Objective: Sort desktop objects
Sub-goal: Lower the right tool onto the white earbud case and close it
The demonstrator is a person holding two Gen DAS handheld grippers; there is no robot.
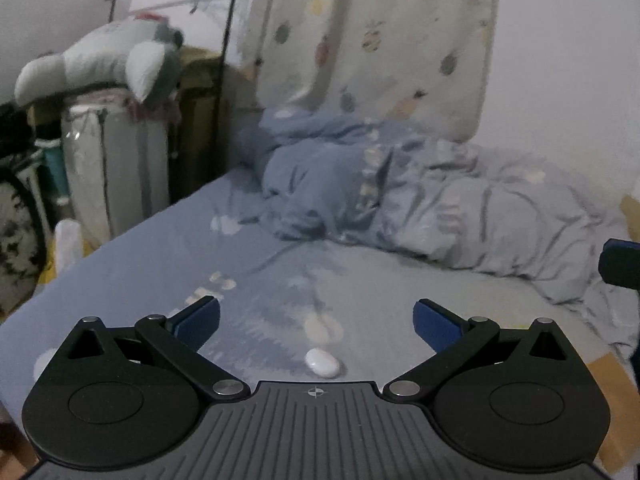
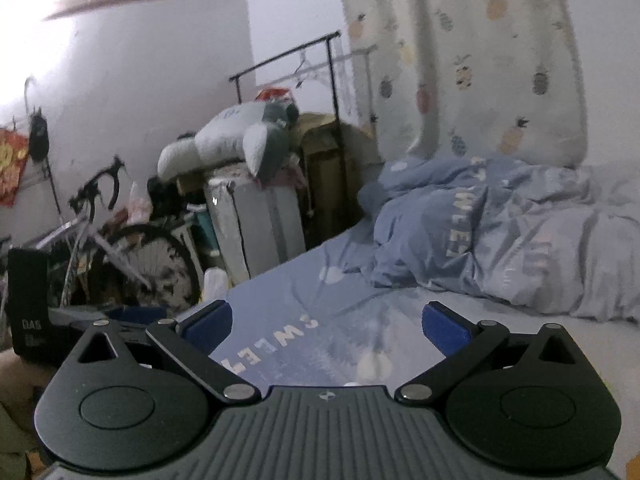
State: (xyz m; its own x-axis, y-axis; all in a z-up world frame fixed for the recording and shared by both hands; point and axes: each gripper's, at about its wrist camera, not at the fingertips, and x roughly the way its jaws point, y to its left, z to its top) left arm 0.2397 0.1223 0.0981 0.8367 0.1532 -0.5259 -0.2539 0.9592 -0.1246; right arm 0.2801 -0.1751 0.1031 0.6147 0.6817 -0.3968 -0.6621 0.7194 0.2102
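The small white oval pebble-shaped case [image 1: 322, 363] is lying on the pale blue printed bedsheet [image 1: 132, 272], just ahead of the left gripper [image 1: 316, 320] and between its 2 blue-padded fingers, touching neither; its near edge is sitting just short of the grey ribbed gripper body. The left gripper's jaws are standing wide apart, gripping nothing. In the right wrist view only a white sliver [image 2: 352, 384] is peeking over the body's edge, too cut off to identify. The right gripper [image 2: 326, 322] is likewise spread wide and empty, hovering over white lettering printed on the sheet. Both views are looking soft and blurred.

Farther back, a crumpled blue-grey duvet [image 1: 400, 196] is piling across the bed against a cream pineapple-print curtain [image 1: 380, 40]. To the left, a grey-and-white plush toy [image 1: 104, 60] is sprawling over a pale wrapped bundle [image 2: 260, 228] beneath a black metal clothes rail [image 2: 288, 60]. A bicycle with drop handlebars [image 2: 132, 248] is leaning by the white wall, partly hidden behind a black block [image 2: 28, 300] at the frame edge.
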